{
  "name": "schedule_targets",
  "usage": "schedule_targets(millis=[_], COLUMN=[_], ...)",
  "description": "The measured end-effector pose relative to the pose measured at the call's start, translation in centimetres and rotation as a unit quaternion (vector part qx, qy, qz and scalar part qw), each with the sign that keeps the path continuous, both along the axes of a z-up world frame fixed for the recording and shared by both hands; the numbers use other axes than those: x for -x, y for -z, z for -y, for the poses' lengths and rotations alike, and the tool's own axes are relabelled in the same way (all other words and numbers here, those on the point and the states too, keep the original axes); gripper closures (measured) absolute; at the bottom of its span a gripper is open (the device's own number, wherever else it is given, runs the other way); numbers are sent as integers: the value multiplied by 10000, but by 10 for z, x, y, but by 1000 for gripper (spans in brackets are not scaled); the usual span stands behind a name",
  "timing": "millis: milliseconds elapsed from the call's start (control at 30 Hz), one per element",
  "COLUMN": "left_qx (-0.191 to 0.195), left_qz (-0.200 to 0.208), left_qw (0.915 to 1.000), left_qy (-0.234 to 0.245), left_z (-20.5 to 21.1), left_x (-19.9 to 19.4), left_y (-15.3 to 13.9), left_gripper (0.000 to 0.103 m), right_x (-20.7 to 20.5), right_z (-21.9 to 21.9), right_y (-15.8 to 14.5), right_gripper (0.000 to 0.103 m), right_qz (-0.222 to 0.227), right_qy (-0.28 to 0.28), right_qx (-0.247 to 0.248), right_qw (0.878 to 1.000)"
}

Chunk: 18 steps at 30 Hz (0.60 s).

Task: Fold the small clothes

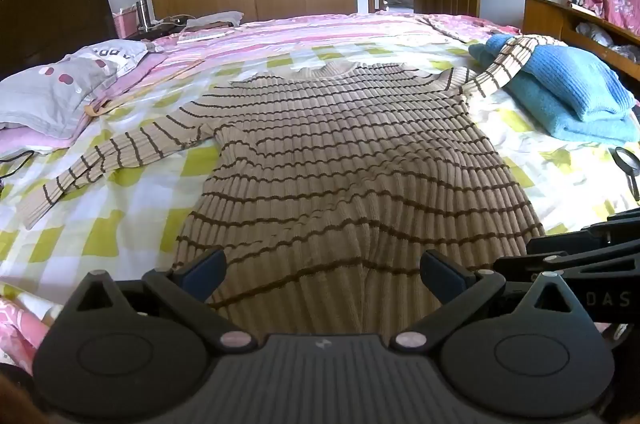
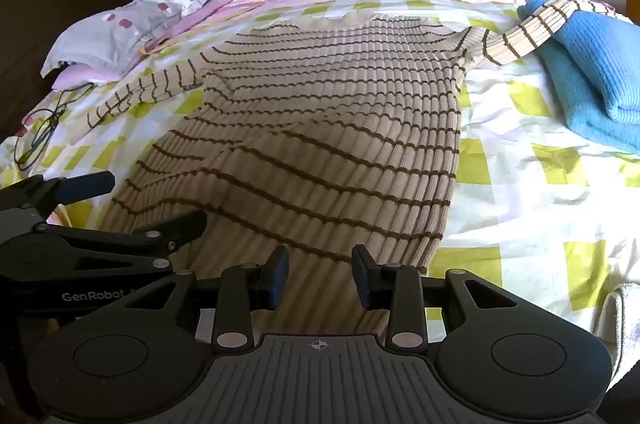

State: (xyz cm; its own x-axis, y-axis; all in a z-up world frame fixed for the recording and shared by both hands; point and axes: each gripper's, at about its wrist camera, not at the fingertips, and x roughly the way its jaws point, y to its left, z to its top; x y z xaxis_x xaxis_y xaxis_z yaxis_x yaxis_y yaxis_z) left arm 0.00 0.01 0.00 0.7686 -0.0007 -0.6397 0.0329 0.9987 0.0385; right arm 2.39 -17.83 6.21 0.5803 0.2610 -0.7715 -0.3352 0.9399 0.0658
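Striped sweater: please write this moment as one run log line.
striped sweater: flat on bed, unfolded | right sleeve: over blue sweater | left gripper: open at hem | right gripper: open at hem

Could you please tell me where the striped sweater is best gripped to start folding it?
Probably the striped sweater is best pinched at its near hem corners, from the near bed edge: it lies flat, its far sleeve draped over the blue folded knit.

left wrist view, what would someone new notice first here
A tan sweater with brown stripes lies spread flat across the middle of the checked bedsheet, sleeves out to both sides. Its right sleeve drapes over folded blue knitwear. The left gripper hovers wide open above the hem.
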Motion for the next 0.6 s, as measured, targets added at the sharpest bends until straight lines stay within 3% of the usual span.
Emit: schedule_targets(millis=[600], left_qx=[49], left_qz=[-103], left_qw=[9999], left_qy=[20], left_z=[1], left_x=[-1], left_y=[3], left_gripper=[0], right_x=[-1], right_z=[0], right_y=[5], right_gripper=[69], right_qz=[-52], right_qy=[15], right_qx=[34], right_qw=[10000])
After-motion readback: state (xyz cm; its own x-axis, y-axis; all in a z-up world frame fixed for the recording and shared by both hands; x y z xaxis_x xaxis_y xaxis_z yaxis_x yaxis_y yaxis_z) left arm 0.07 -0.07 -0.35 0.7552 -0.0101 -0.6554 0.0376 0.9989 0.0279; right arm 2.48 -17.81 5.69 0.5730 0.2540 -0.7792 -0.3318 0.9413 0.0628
